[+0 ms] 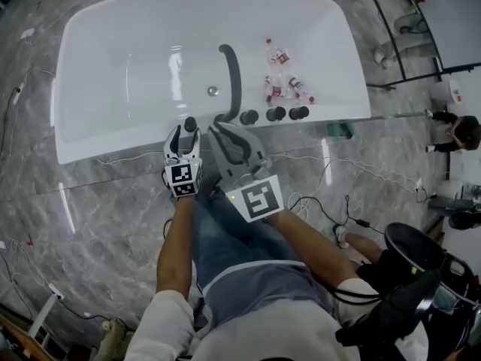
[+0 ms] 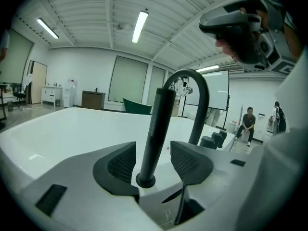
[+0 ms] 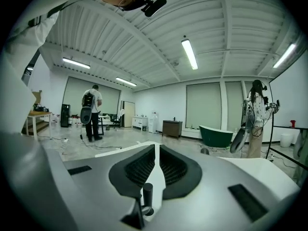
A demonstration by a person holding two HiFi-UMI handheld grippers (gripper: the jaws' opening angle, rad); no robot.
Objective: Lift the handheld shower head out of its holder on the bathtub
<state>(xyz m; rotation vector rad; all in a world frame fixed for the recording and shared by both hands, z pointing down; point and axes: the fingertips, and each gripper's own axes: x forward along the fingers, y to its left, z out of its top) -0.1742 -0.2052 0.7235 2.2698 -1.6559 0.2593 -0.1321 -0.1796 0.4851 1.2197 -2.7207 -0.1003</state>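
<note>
The handheld shower head [image 1: 190, 124] is a slim black wand that stands upright in its holder on the near rim of the white bathtub [image 1: 75, 81]. In the left gripper view the wand [image 2: 156, 134] rises between the pads of my left gripper [image 2: 153, 150], and a gap shows on each side of it. That left gripper [image 1: 186, 134] is open around the wand. My right gripper [image 1: 222, 128] hovers just to the right, over the base of the black arched spout [image 1: 233, 74]. Its jaws [image 3: 157, 150] are closed to a thin slit with nothing between them.
Three black knobs [image 1: 276, 113] line the tub rim to the right of the spout [image 2: 199, 95]. Several small bottles [image 1: 282, 81] lie inside the tub. Cables [image 1: 331, 194] trail over the marble floor. A person [image 1: 458, 130] is at the right, and another [image 3: 91, 112] stands far off.
</note>
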